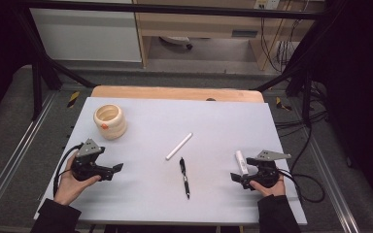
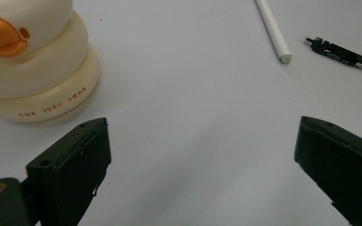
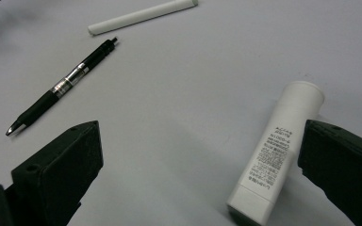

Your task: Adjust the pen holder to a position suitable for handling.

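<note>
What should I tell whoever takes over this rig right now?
Left claw: open, holding nothing, low over the sheet, near the cream duck holder.
Right claw: open, holding nothing; the white tube lies flat between its jaws, close to one of them, not gripped.
Black pen and white stick lie loose mid-table on the white sheet, apart from each other.
Done: nothing shows as picked up; the visible part of the holder's inside looks empty.
Left: likely close on the tube first, then the pen and stick, if they belong in the holder.
</note>
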The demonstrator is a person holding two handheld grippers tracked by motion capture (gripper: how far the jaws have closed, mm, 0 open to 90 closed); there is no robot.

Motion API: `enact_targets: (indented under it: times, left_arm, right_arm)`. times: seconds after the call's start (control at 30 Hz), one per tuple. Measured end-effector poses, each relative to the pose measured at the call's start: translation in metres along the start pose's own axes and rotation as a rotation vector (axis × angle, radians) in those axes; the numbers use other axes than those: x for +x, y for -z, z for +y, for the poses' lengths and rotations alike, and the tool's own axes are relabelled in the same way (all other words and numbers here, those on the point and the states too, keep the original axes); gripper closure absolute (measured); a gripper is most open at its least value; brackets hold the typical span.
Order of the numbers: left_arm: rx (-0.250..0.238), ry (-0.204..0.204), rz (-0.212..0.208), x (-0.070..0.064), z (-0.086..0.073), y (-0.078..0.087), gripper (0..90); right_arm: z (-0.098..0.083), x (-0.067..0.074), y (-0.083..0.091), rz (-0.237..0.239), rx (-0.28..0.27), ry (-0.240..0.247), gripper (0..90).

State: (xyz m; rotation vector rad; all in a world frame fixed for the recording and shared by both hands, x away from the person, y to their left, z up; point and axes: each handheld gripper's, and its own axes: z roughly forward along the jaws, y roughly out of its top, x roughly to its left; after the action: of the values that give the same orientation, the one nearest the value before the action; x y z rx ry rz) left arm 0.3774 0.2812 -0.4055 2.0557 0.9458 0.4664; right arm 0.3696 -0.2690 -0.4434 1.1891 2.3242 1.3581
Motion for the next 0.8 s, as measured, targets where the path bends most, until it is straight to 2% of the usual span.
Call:
enact_targets:
  times: [0.23,0.6,0.8]
  left_arm:
    - [0.011,-0.005,0.015,0.006,0.008,0.001,4.6]
    - [0.050,-0.053,0.037,0.017,0.031,-0.002,8.8]
    - [0.064,-0.064,0.051,0.023,0.039,-0.005,9.5]
  right_arm:
    - [0.000,0.000,0.000,0.000,-0.001,-0.001,1.1]
    - [0.000,0.000,-0.001,-0.001,0.001,0.002,1.2]
    - [0.000,0.000,-0.001,-0.001,0.002,0.000,1.1]
